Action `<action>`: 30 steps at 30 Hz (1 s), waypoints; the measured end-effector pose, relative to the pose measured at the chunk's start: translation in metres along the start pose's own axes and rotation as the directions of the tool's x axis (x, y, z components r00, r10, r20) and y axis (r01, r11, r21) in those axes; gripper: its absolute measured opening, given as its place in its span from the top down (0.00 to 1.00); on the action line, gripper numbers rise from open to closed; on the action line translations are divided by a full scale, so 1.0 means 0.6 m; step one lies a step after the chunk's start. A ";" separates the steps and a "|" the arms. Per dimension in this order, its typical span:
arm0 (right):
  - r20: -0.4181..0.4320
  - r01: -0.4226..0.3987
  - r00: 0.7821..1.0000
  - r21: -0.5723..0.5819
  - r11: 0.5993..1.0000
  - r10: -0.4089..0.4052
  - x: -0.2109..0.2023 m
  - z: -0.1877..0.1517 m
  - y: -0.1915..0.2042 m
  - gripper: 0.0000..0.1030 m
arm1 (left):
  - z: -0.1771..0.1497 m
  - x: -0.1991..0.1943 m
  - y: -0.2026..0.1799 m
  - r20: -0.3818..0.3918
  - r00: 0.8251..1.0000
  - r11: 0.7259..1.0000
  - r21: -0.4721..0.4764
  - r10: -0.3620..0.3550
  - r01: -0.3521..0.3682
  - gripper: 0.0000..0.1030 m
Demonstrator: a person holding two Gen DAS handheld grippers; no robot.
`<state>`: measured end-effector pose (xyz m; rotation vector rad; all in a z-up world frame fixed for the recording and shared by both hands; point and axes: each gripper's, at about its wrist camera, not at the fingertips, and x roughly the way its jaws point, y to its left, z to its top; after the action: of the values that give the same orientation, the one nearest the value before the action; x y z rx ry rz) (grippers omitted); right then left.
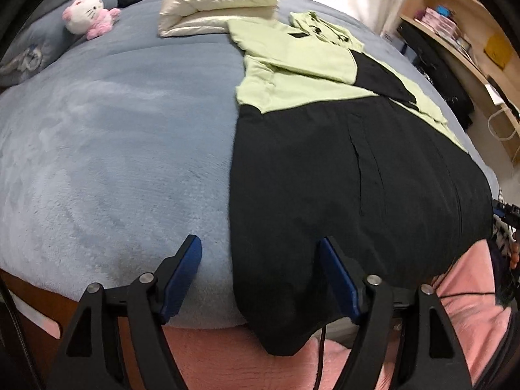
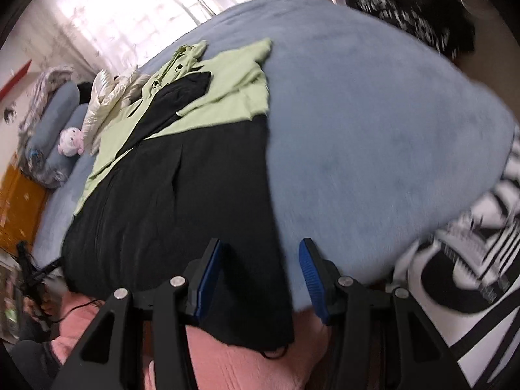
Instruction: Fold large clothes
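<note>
A large black and light-green garment (image 1: 341, 178) lies spread flat on the bed, with its black lower part hanging over the near edge. Its green upper part (image 1: 292, 74) with the hood lies farther back, a black sleeve folded across it. My left gripper (image 1: 260, 242) is open just above the bed's near edge, and the left edge of the black hem runs between its blue pads (image 1: 185, 276) without touching them. In the right wrist view the garment (image 2: 178, 195) fills the middle. My right gripper (image 2: 260, 243) is open over the hem's right edge, holding nothing.
A blue plush blanket (image 1: 113, 146) covers the bed. A folded cream quilt (image 1: 214, 3), a pink and white plush toy (image 1: 87, 16) and blue pillows (image 2: 61, 104) lie at the far end. Shelves (image 1: 455, 39) stand beside the bed. A black and white patterned cloth (image 2: 471, 276) lies at the near right. Pink fabric (image 1: 227, 357) is below the grippers.
</note>
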<state>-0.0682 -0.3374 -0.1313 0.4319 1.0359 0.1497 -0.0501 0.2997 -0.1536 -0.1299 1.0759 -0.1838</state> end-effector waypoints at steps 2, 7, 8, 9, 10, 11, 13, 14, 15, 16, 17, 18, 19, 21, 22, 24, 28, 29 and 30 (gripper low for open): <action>0.000 -0.036 0.999 0.008 0.999 0.036 0.004 -0.010 -0.005 0.53 | -0.002 0.004 -0.003 -0.007 1.000 1.000 0.014 -0.004 0.004 0.24; -0.033 -0.098 0.995 -0.023 0.995 0.097 0.023 -0.014 0.006 0.52 | 0.003 0.018 -0.003 -0.019 1.000 1.000 0.011 -0.009 0.009 0.20; -0.037 -0.104 0.994 -0.038 0.994 0.103 0.024 -0.014 0.012 0.52 | 0.004 0.020 0.000 -0.019 1.000 1.000 -0.001 -0.017 0.017 0.20; -0.042 -0.115 0.993 -0.055 0.992 0.112 0.024 -0.014 0.017 0.52 | 0.005 0.022 0.003 -0.018 1.000 1.000 -0.012 -0.026 0.026 0.20; -0.044 -0.126 0.991 -0.066 0.990 0.123 0.023 -0.013 0.020 0.52 | 0.007 0.024 0.007 -0.015 0.999 0.999 -0.026 -0.038 0.037 0.20; -0.047 -0.138 0.990 -0.074 0.988 0.135 0.023 -0.012 0.023 0.52 | 0.007 0.025 0.011 -0.012 0.999 0.998 -0.041 -0.050 0.049 0.20; -0.051 -0.167 0.985 -0.090 0.982 0.163 0.022 -0.008 0.028 0.52 | 0.008 0.028 0.017 -0.005 0.998 0.996 -0.061 -0.067 0.067 0.20; -0.053 -0.173 0.984 -0.096 0.980 0.168 0.022 -0.007 0.030 0.53 | 0.009 0.029 0.018 -0.002 0.997 0.995 -0.066 -0.073 0.073 0.20; -0.058 -0.174 0.984 -0.104 0.979 0.168 0.023 -0.006 0.032 0.53 | 0.009 0.031 0.019 -0.001 0.997 0.995 -0.067 -0.076 0.075 0.20; -0.061 -0.172 0.984 -0.114 0.979 0.165 0.023 -0.005 0.035 0.54 | 0.009 0.032 0.019 -0.002 0.997 0.995 -0.066 -0.076 0.076 0.20; -0.065 -0.172 0.984 -0.123 0.977 0.165 0.022 -0.004 0.038 0.59 | 0.009 0.031 0.017 -0.004 0.997 0.995 -0.064 -0.072 0.071 0.20; -0.070 -0.168 0.985 -0.138 0.976 0.160 0.020 -0.002 0.042 0.64 | 0.010 0.030 0.014 -0.010 0.998 0.996 -0.059 -0.063 0.062 0.20; -0.071 -0.163 0.986 -0.153 0.975 0.154 0.016 -0.002 0.048 0.66 | 0.009 0.027 0.012 -0.014 0.998 0.997 -0.051 -0.058 0.057 0.21; -0.067 -0.176 0.984 -0.183 0.967 0.166 0.006 0.003 0.059 0.71 | 0.009 0.022 0.006 -0.025 0.999 0.998 -0.031 -0.048 0.047 0.26; -0.067 -0.180 0.983 -0.193 0.965 0.170 0.005 0.005 0.063 0.72 | 0.009 0.020 0.004 -0.031 0.998 0.998 -0.023 -0.052 0.051 0.27; -0.077 -0.180 0.983 -0.209 0.961 0.168 0.013 0.011 0.073 0.72 | 0.010 0.021 0.002 -0.039 0.997 0.998 -0.018 -0.062 0.061 0.27; -0.118 -0.164 0.983 -0.197 0.967 0.142 0.053 0.019 0.075 0.71 | 0.014 0.029 -0.005 -0.053 0.996 0.997 -0.021 -0.069 0.068 0.27; -0.123 -0.163 0.982 -0.194 0.967 0.141 0.059 0.020 0.073 0.71 | 0.015 0.031 -0.006 -0.056 0.995 0.997 -0.026 -0.077 0.076 0.27; -0.127 -0.163 0.982 -0.192 0.968 0.141 0.065 0.021 0.072 0.71 | 0.016 0.033 -0.008 -0.059 0.995 0.996 -0.029 -0.085 0.083 0.31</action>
<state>-0.0341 -0.2891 -0.1391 0.3211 1.0856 0.4171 -0.0327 0.2908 -0.1653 -0.1949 1.1343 -0.2506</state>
